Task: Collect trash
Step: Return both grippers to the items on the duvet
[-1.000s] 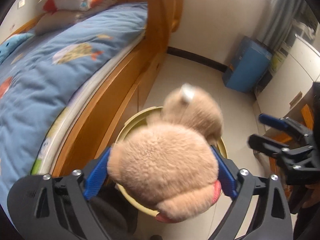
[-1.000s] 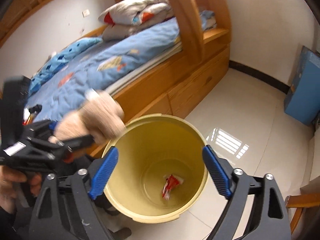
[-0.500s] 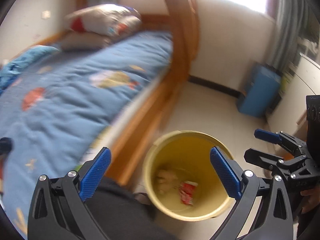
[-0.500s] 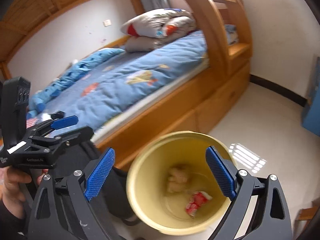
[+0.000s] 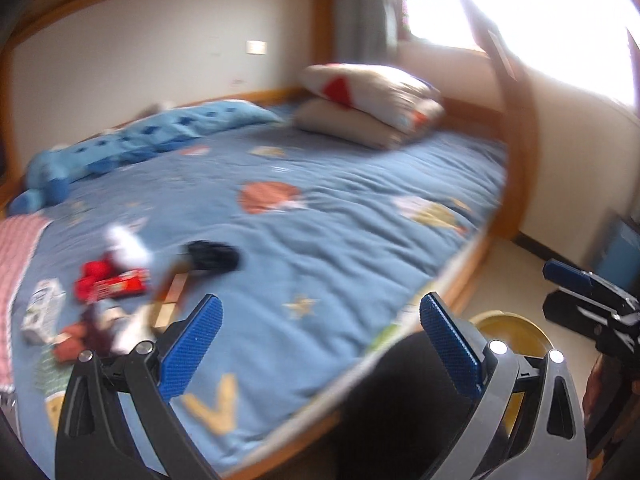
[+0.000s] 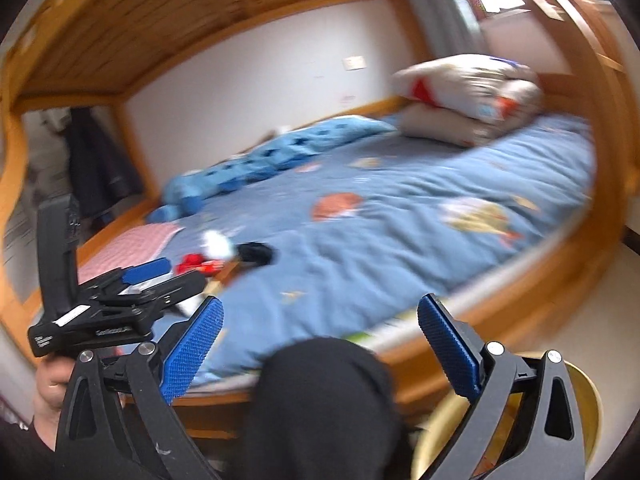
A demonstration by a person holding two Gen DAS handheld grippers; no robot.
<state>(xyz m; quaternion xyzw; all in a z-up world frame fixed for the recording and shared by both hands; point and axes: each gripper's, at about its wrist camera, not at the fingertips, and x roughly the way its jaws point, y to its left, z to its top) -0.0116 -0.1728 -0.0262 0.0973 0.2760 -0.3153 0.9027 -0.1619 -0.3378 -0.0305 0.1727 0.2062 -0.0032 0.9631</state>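
Both views are motion-blurred. My left gripper (image 5: 320,344) is open and empty, pointing over the blue bedspread (image 5: 320,232). A pile of trash lies on the bed at the left: a red packet (image 5: 120,285), a white crumpled piece (image 5: 126,246), a black item (image 5: 214,257), a white carton (image 5: 42,312) and brown scraps (image 5: 70,342). The yellow bin (image 5: 516,330) stands on the floor at lower right. My right gripper (image 6: 318,344) is open and empty; the left gripper (image 6: 160,274) shows at its left, the pile's red packet (image 6: 200,266) beyond, the bin (image 6: 584,408) at bottom right.
A wooden bunk bed frame (image 5: 520,152) edges the mattress. Pillows (image 5: 372,100) are stacked at the head, a blue folded blanket (image 5: 160,140) along the wall, a pink checked cloth (image 5: 16,248) at left. My dark-clothed knee (image 6: 320,400) sits between bed and bin.
The left gripper let the tan plush toy drop into the yellow bin and stands open. Both grippers have swung up and left from the bin toward the bed and the trash pile.
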